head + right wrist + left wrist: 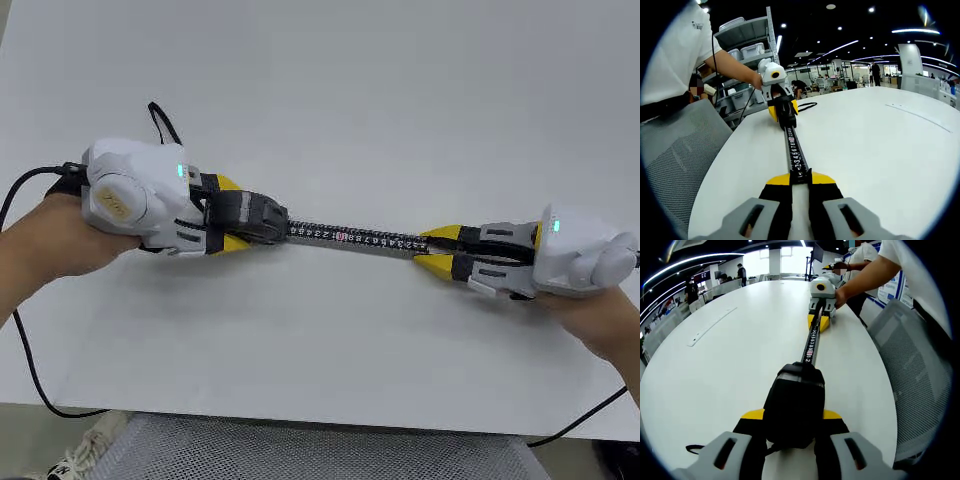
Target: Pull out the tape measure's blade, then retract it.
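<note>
Blade from the tape measure is pulled partway out of the black case, so the pulling step looks like the one in hand, or just about done. The case is down low on the white table. The left gripper has its jaws closed around the case, with one yellow tip on each side of it. The blade runs straight out from the mouth of the case to the right gripper, which is well away from the case. That gripper's jaws are squeezed close together on the far end of the blade. I cannot tell if the blade touches the table or hangs just over it. I think the next move is to let the blade go back in. For that, the right gripper should go toward the case slowly and in a straight line. The left one should hold the case firm so it does not slide. If the end is dropped, the blade could snap back fast. The case is chunky and rounded and looks like hard plastic. The blade is a thin, flat, dark strip with small white numbers and a red mark, and it looks like bendy metal. The table is smooth and plain.
</note>
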Motion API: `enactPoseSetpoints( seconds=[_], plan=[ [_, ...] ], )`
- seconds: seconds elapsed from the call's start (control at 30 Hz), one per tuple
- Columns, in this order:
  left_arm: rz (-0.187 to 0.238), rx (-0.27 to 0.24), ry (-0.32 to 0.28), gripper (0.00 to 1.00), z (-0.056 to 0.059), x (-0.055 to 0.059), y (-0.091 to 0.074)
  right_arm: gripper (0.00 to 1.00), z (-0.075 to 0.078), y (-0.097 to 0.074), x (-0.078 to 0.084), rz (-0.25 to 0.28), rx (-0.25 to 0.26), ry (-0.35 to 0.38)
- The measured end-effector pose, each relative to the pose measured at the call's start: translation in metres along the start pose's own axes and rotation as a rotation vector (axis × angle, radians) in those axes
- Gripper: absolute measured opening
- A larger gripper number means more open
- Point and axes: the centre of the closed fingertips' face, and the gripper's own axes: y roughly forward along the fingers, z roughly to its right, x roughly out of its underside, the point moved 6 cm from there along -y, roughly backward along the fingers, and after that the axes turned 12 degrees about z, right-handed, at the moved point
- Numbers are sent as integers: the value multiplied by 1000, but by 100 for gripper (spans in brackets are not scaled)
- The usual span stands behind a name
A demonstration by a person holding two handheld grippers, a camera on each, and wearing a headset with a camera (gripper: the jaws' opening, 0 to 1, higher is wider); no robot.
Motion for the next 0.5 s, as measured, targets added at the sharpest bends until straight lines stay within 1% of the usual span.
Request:
enactPoseSetpoints(
  seconds=[0.5],
  plan=[
    [-3,-2,-3,33,0,-1,0,8,3,-16,1,15,16,30]
  ],
)
